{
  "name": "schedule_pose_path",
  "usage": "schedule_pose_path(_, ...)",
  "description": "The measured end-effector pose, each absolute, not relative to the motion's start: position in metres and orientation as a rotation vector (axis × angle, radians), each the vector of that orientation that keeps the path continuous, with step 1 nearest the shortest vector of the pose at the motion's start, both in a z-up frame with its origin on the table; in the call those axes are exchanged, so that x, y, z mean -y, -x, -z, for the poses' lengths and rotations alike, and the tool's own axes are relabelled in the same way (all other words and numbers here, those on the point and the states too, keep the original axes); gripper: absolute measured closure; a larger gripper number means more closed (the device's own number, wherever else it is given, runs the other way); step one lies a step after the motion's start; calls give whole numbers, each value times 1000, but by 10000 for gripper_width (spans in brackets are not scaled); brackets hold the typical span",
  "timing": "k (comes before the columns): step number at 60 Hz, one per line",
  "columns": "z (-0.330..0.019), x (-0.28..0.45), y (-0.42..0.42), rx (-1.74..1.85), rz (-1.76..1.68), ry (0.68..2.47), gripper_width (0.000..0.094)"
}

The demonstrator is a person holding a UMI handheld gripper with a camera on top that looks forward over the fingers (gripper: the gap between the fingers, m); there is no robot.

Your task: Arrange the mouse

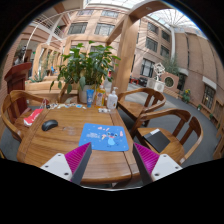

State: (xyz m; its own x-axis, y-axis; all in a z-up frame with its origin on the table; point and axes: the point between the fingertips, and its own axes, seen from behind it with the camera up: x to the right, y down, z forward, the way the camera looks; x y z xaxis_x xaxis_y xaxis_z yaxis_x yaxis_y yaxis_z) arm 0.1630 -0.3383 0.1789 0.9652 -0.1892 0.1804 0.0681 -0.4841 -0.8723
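Note:
A dark mouse (pixel 49 125) lies on the left part of the wooden table (pixel 60 148), left of a blue mouse mat (pixel 106 136) with a cartoon print. My gripper (pixel 112 163) hovers over the near edge of the table, well short of both. Its fingers (pixel 68 160) stand wide apart with pink pads showing and nothing between them but the table's edge.
A potted plant (pixel 88 68), bottles (pixel 112 99) and small items stand at the table's far side. A red object (pixel 33 116) lies at the far left. Wooden chairs (pixel 165 135) ring the table. A large building rises behind.

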Motion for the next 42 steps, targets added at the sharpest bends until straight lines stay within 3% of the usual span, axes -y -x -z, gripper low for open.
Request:
schedule_pose_path(8,-106,336,-115,-32,235,2159,88)
schedule_pose_path(17,-52,318,-38,68,122,2212,84)
schedule_pose_path(24,-32,295,28,136,25,2223,81)
schedule_pose_path(42,-21,203,154,207,-89,2180,83)
